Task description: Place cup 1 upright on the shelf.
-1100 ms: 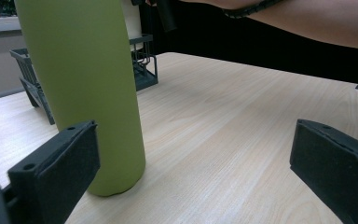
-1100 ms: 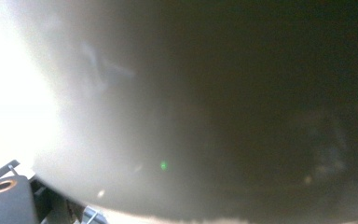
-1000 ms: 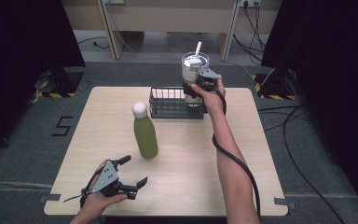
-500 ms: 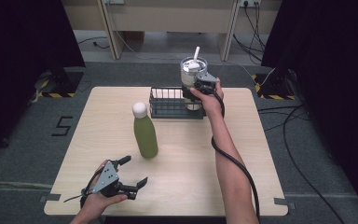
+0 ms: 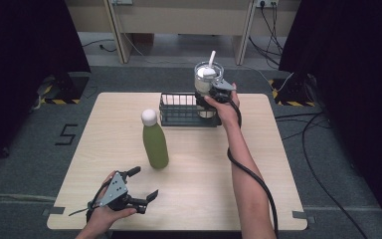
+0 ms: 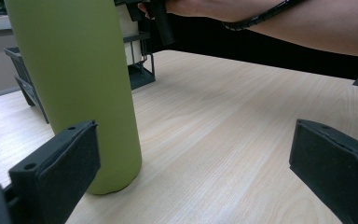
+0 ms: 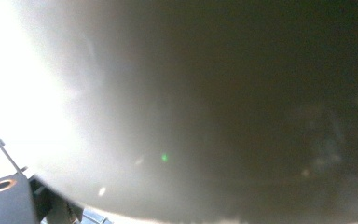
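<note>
Steel tumbler [image 5: 205,82] with a clear lid and white straw sits in the right gripper [image 5: 214,94], held over the right end of the black wire basket [image 5: 179,110] at the far side of the wooden table [image 5: 199,164] — lower body looks to be inside the basket, can't tell if the base touches the bottom. Jaws look clamped on the cup's side: the right gripper view is pressed up against the pale curved wall [image 7: 121,93], blurred, with a bit of basket wire at lower left. Risks as I judge them: smooth rounded metal could slip in the pads if the grip loosens; cup is tall and top-heavy with lid and straw, so catching the basket rim or letting go while tilted could tip it or drag the light basket along. Left gripper [image 5: 137,186] rests near the front edge, jaws spread wide, nothing in them. Green bottle [image 5: 155,142] with white cap stands upright mid-table, just beyond the left jaw in the left gripper view [image 6: 74,70] — a careless left-hand nudge could topple it.
</note>
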Available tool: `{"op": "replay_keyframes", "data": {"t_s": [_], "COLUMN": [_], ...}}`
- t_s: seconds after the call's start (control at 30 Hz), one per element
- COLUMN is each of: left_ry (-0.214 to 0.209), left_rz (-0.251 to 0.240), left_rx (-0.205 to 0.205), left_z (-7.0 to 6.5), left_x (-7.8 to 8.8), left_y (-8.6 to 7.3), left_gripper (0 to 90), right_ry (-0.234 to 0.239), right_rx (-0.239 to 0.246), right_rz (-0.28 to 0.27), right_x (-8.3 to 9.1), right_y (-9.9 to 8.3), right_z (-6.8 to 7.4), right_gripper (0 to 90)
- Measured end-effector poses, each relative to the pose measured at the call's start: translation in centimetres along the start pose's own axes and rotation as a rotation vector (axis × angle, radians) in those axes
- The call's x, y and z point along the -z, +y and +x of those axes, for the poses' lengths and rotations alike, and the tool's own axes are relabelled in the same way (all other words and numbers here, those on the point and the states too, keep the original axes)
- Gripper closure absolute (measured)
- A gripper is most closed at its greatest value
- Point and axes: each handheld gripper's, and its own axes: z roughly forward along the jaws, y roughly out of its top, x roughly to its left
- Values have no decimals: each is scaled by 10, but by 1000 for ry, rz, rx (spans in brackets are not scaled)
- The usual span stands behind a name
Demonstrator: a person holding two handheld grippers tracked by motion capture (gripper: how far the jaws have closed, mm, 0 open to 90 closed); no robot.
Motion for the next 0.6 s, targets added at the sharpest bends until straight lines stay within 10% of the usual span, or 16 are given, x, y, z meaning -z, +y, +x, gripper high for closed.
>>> {"op": "replay_keyframes", "data": {"t_s": [0.6], "left_ry": [0], "left_rz": [0], "left_rx": [-3], "left_z": [-1], "left_x": [0], "left_y": [0], "left_gripper": [12], "right_ry": [6], "right_rx": [17], "right_rz": [-22], "right_x": [17], "right_y": [-4], "right_z": [1], "right_gripper": [74]}}
